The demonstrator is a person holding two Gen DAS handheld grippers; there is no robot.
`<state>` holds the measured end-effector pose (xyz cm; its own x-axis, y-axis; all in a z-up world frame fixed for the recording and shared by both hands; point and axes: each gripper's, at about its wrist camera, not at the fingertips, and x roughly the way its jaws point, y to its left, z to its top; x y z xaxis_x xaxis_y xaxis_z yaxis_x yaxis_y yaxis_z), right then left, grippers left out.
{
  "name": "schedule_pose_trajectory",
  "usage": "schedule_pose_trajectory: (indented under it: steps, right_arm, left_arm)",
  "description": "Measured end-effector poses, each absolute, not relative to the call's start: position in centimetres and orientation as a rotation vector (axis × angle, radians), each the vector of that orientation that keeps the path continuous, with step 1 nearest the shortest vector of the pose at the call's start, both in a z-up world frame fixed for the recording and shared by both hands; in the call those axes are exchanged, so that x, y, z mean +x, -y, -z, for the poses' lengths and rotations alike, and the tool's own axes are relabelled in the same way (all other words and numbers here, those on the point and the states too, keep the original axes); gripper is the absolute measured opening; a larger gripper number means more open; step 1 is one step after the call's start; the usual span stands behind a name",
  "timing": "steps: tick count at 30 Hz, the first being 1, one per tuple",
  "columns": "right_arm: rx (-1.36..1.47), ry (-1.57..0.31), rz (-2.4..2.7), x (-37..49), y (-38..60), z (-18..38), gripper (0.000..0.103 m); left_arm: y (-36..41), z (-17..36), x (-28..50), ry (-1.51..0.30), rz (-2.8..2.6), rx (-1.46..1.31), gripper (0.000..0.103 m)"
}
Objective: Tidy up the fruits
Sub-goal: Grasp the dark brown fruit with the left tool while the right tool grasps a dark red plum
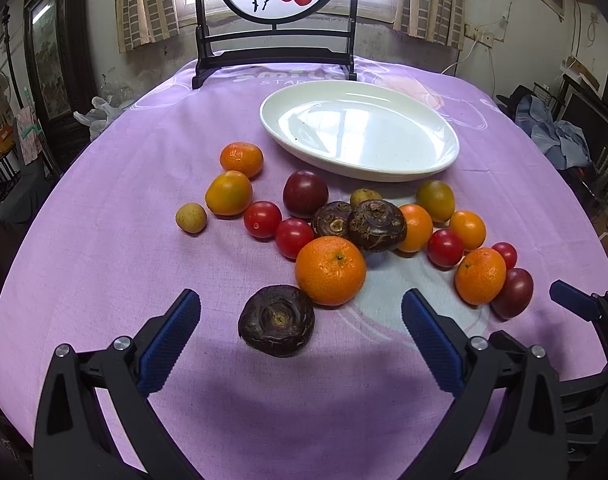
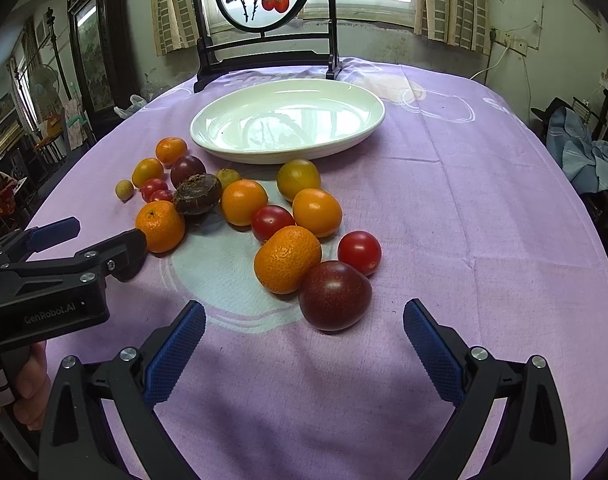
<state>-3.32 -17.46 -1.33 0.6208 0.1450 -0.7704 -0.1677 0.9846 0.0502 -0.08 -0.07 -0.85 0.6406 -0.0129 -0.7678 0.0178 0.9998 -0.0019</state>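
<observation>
Several fruits lie loose on the purple tablecloth (image 1: pixel 104 264) in front of an empty white oval plate (image 1: pixel 444 160). My left gripper (image 1: pixel 300 320) is open and empty, with a dark water chestnut (image 1: pixel 277 321) between its fingers and a large mandarin (image 1: pixel 330 270) just beyond. My right gripper (image 2: pixel 304 328) is open and empty, with a dark red plum (image 2: pixel 335 295) between its fingers, next to a mandarin (image 2: pixel 287 259) and a cherry tomato (image 2: pixel 359 252). The left gripper also shows in the right wrist view (image 2: pixel 100 236), and the plate (image 2: pixel 208 136) too.
A black-framed round screen with painted persimmons (image 1: pixel 276 20) stands at the table's far edge behind the plate. More mandarins, cherry tomatoes, plums and water chestnuts (image 1: pixel 376 224) cluster mid-table. A small longan (image 1: pixel 191 218) lies at the left. Furniture and clothes surround the table.
</observation>
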Motion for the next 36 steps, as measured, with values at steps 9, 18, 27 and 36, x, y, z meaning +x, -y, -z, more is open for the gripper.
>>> schedule_pose_trajectory:
  steps: [9,18,27,36]
  right_arm:
    - [-0.025,-0.886,-0.181,-3.3,17.5,1.4,0.100]
    - [-0.026,-0.886,-0.181,-3.3,17.5,1.4,0.100]
    - [-0.026,-0.888,-0.183,-3.4,17.4,1.5,0.100]
    - [-0.029,-0.902,-0.205,-3.5,17.5,1.9,0.100]
  left_arm:
    - [0.0,0.9,-0.1,-0.875,0.019,0.006,0.099]
    - [0.0,0.8,0.0,-0.878,0.017,0.005,0.099]
    - [-0.4,1.3,-0.3,-0.891,0.025,-0.001,0.099]
    - [-2.9,2.9,-0.3,-0.955,-0.001,-0.012,0.099]
